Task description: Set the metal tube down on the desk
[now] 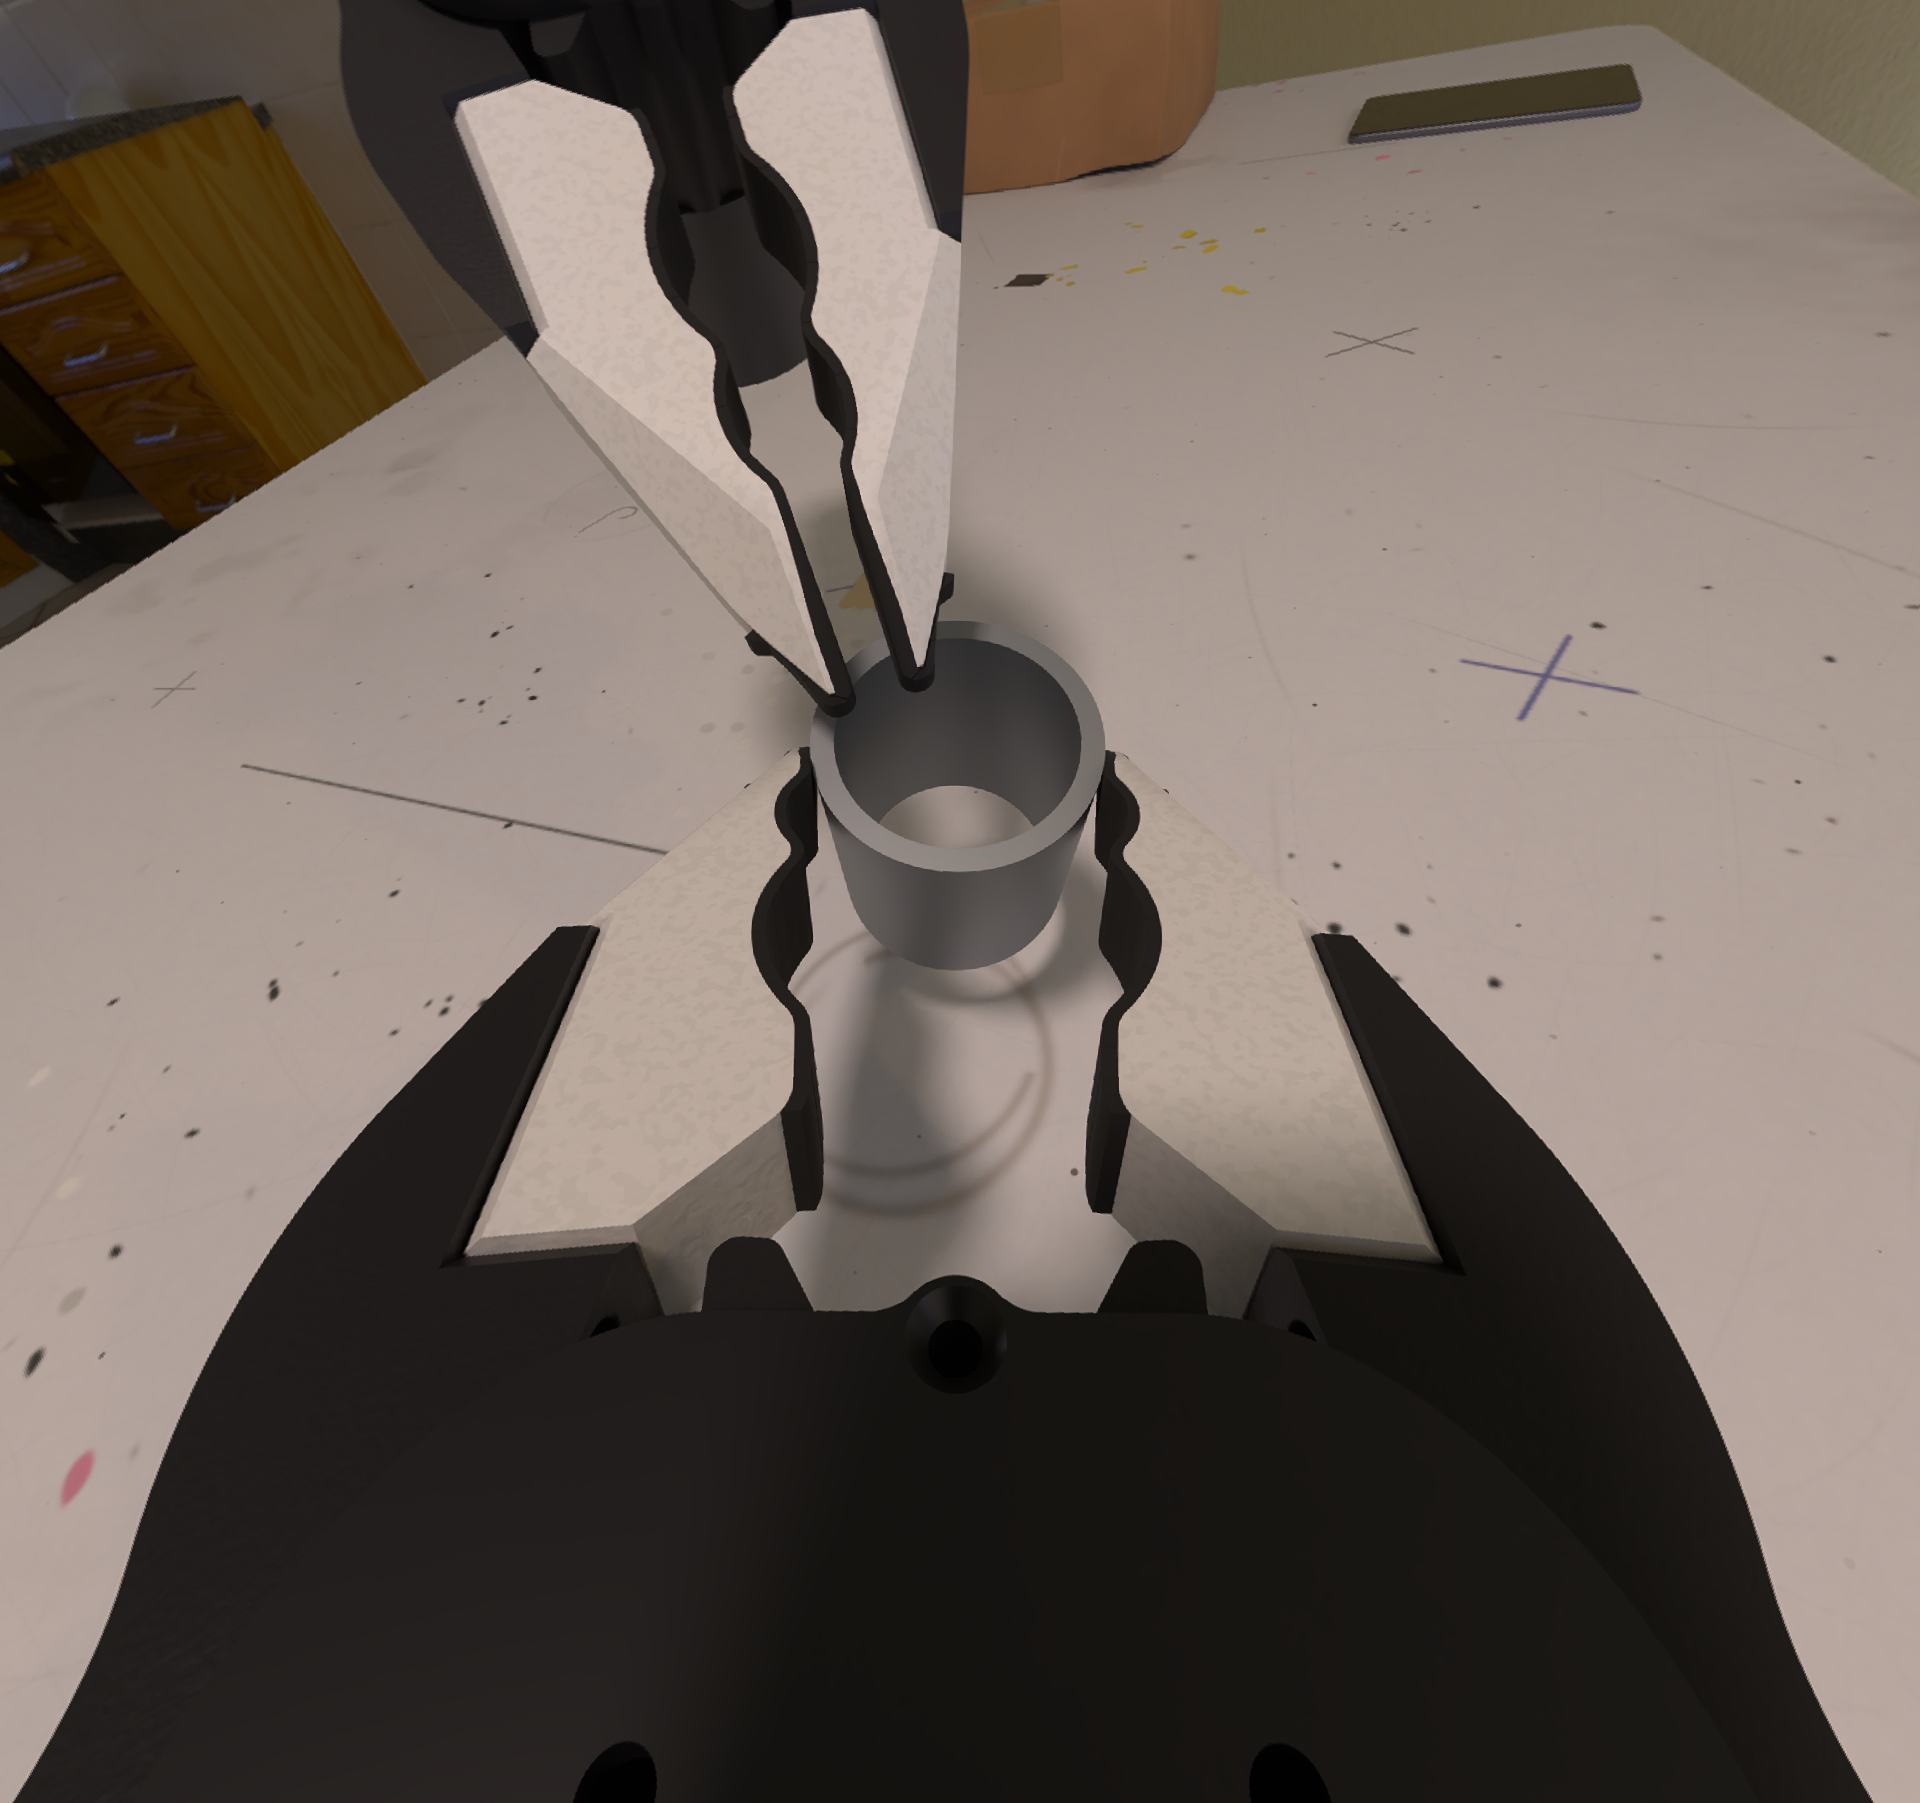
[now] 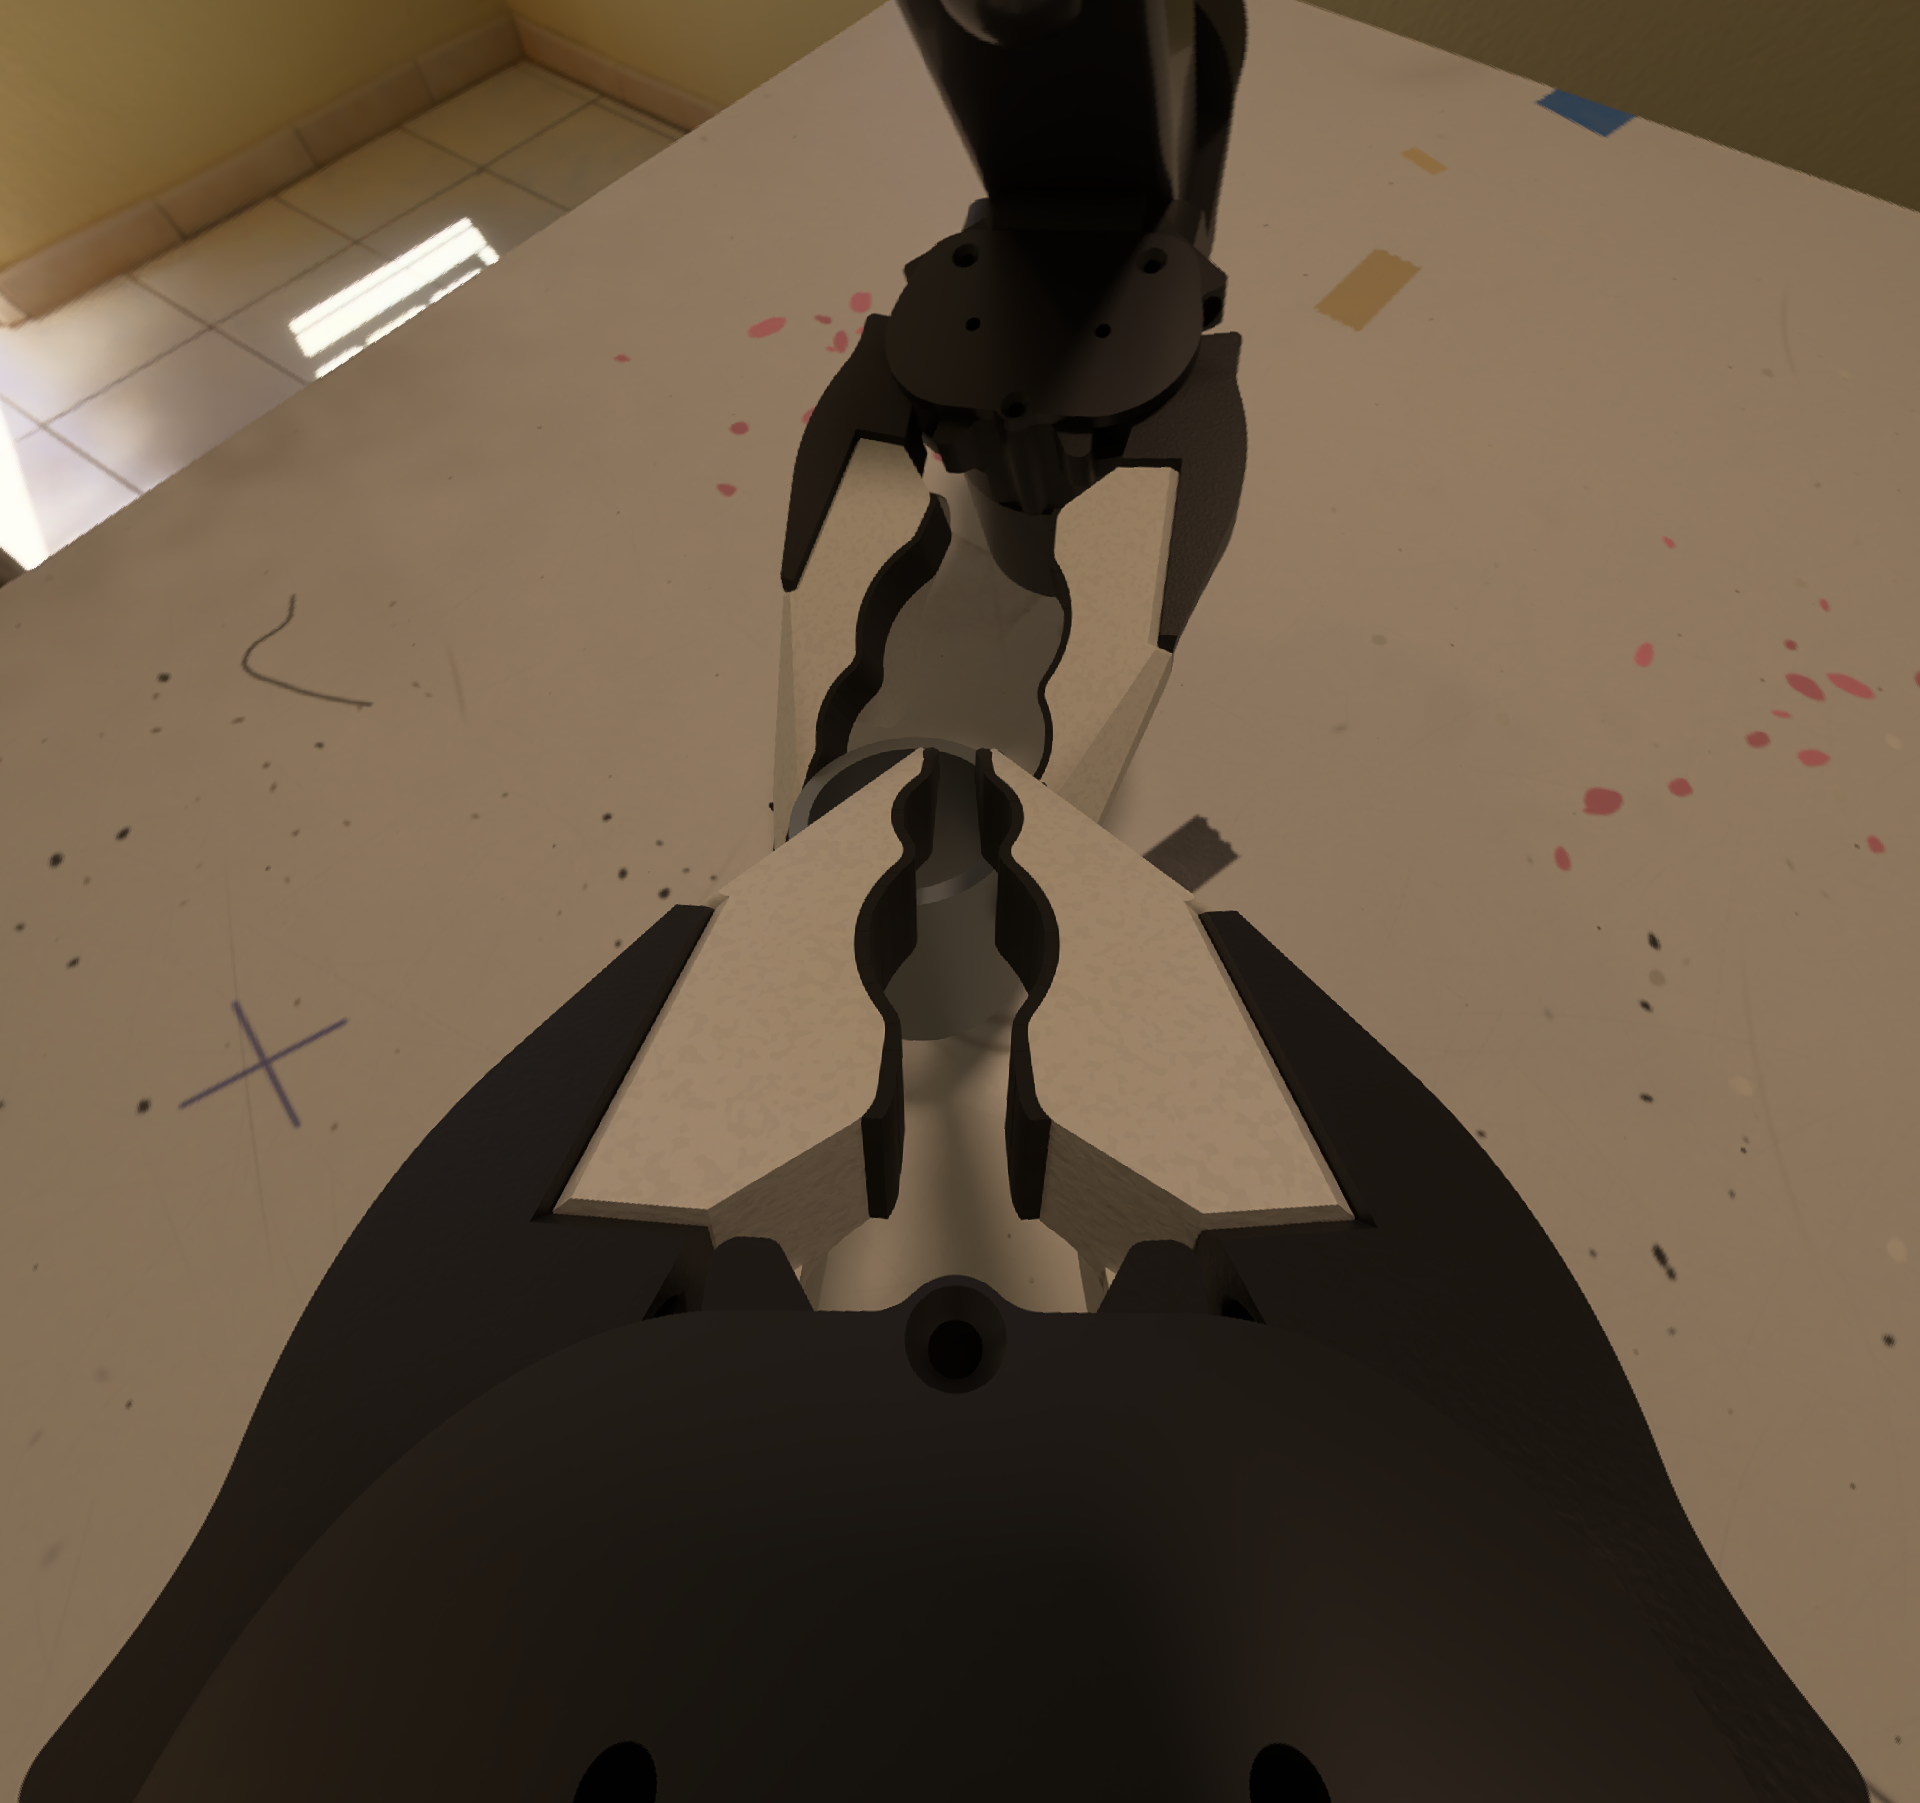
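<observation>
Two grippers meet at one short grey metal tube (image 1: 956, 860), open at both ends and held upright above the speckled white desk (image 1: 1455, 818), its shadow lying on the surface below, so it looks to be off the desk. The left gripper (image 1: 956, 766) has its black-lined white fingers (image 1: 800, 818) spread to the tube's width, one pressing each side of the outer wall just under the rim. The right gripper (image 1: 878, 693), reaching in from the far side, is nearly closed, pinching the far-left rim with one fingertip inside the bore and one outside. I judge the tube rigid, smooth and likely slippery, light for its size, not fragile. The safest hold is across the outer wall; the rim pinch could let it pivot.
</observation>
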Action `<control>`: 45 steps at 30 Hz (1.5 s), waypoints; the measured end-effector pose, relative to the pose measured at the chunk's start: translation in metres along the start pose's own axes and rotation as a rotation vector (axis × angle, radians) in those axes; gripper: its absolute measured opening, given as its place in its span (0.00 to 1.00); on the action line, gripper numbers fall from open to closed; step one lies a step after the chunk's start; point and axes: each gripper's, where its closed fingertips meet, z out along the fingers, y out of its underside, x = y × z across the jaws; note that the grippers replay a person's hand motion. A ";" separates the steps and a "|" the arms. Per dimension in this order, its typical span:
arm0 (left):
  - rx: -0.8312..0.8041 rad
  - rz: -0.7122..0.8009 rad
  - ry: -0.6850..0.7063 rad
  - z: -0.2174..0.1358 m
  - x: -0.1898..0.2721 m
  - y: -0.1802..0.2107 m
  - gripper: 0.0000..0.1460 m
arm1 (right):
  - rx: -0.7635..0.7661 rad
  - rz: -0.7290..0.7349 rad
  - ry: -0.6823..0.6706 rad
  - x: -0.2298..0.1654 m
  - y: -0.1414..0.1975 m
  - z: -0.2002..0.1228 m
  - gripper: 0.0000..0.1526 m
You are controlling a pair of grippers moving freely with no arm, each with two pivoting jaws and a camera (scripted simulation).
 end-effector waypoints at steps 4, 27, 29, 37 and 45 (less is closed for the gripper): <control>0.000 -0.002 -0.014 -0.001 -0.002 0.000 0.37 | 0.006 0.027 0.048 0.002 0.000 0.001 0.04; -0.007 0.005 -0.053 -0.001 -0.007 0.002 0.37 | 0.084 0.164 0.247 0.006 0.001 0.000 0.04; -0.002 0.002 -0.057 -0.001 -0.008 0.002 0.37 | 0.087 0.171 0.258 0.006 0.000 0.000 0.04; 0.040 -0.009 -0.049 -0.003 -0.008 -0.004 0.37 | 0.140 0.166 0.272 0.007 -0.006 -0.002 0.04; 0.110 -0.066 -0.018 -0.008 -0.008 -0.012 0.37 | 0.242 0.036 0.262 0.001 -0.020 -0.011 0.16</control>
